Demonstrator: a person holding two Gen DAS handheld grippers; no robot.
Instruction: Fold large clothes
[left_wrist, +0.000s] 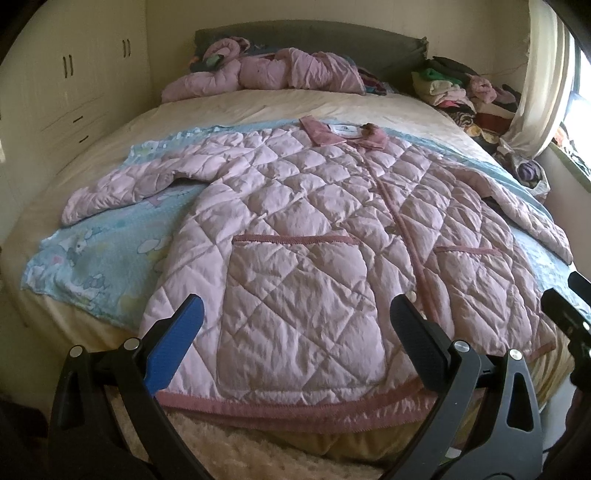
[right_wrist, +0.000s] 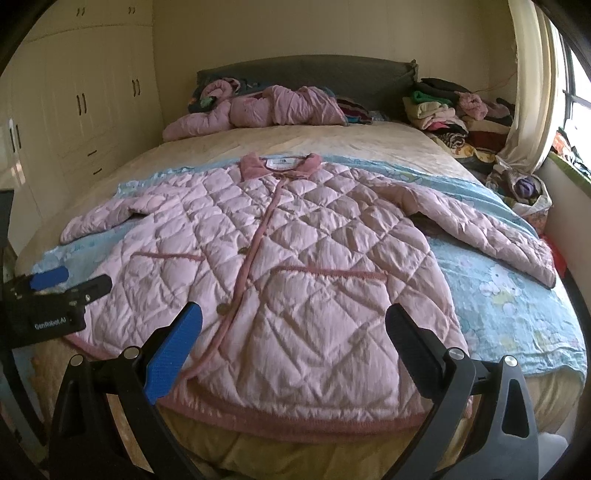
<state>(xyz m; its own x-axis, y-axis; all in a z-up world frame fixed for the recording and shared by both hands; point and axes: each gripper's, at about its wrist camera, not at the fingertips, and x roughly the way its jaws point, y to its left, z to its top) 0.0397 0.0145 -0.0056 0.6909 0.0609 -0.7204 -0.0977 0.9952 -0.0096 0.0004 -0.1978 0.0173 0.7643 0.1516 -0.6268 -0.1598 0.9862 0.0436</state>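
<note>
A pink quilted jacket (left_wrist: 314, 206) lies flat, front side up, on a blue cartoon-print sheet on the bed, collar toward the headboard, both sleeves spread out. It also shows in the right wrist view (right_wrist: 295, 258). My left gripper (left_wrist: 299, 317) is open and empty, hovering above the jacket's hem at its left half. My right gripper (right_wrist: 295, 325) is open and empty, above the hem at its right half. The left gripper also shows at the left edge of the right wrist view (right_wrist: 70, 282). The right gripper shows at the right edge of the left wrist view (left_wrist: 569, 295).
A second crumpled pink jacket (right_wrist: 258, 105) lies by the grey headboard (right_wrist: 306, 72). Piled clothes (right_wrist: 454, 107) sit at the bed's far right corner by a curtain (right_wrist: 532, 92). Wardrobe doors (right_wrist: 74, 103) stand on the left. A cream shaggy rug (left_wrist: 240, 446) lies below the bed's front edge.
</note>
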